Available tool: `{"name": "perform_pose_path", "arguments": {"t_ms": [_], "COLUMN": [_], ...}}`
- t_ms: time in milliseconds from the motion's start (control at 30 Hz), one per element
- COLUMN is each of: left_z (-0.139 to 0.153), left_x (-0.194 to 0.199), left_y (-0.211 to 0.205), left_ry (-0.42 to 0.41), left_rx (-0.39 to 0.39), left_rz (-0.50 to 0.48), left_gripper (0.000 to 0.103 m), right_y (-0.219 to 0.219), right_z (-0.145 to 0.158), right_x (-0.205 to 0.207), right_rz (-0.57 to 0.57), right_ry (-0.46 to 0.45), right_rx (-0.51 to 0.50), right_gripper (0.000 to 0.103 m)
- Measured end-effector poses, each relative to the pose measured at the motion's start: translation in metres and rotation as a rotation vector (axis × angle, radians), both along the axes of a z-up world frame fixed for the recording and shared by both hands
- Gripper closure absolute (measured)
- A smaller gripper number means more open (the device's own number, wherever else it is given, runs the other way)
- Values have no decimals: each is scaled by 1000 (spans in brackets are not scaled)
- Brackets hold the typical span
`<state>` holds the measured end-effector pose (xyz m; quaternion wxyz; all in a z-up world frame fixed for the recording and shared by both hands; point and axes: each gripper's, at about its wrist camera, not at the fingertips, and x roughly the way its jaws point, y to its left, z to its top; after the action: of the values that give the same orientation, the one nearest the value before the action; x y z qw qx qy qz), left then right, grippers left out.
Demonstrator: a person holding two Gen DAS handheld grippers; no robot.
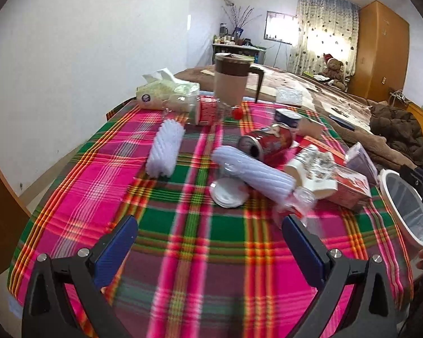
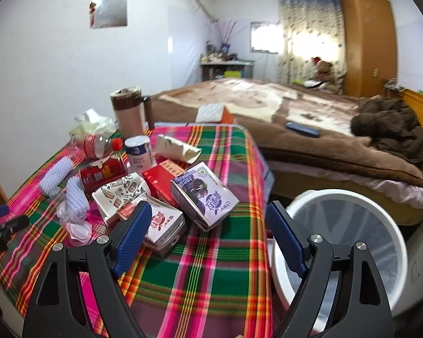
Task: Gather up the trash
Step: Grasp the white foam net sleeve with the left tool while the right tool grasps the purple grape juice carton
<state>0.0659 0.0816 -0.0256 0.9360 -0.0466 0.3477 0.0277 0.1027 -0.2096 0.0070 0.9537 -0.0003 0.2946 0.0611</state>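
Note:
Trash lies on a plaid tablecloth: two white foam nets, a crushed red can, a plastic bottle, a paper cup and cartons. In the right wrist view I see a purple carton, a red-and-white carton and a red box. A white trash bin stands beside the table's right edge. My left gripper is open and empty above the cloth. My right gripper is open and empty near the cartons.
A brown-lidded jug and a tissue pack stand at the table's far side. A bed with a brown blanket lies behind the table. A wooden wardrobe stands at the back right.

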Motion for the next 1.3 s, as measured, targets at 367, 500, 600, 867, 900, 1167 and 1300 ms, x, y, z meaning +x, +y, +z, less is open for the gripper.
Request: {"name": "perform_pose_path", "arguments": {"t_ms": [367,500,600,867,900,1167,1300], "left_z": [-3,-8,-12,-26,-28,-31,-32], "left_x": [53,75,89,126,129,144,149], "left_y": [47,54,59,65,66,60,61], "left_ry": [47,79,100,172,178,182,183], "left_rx": [-5,0,-10,-6,-8,-3,8], "left_rz": [60,70,72,52,54,46,49], "left_gripper": [5,8,13,35,38,51,64], "right_y": [-8,-6,-1,-6,-7,-11,-12], "right_z": [-14,-17,-18,-23,-24,-31,-33], "right_x": [39,51,56,73,75,78,81], "right_rz": [14,42,80,175,186,192,196], "right_ry": [65,96,102,150,157,202,211], "right_rx": [21,7,-13,-18,-11,10,29], "right_gripper": [18,18,18,18,18,18,37]}}
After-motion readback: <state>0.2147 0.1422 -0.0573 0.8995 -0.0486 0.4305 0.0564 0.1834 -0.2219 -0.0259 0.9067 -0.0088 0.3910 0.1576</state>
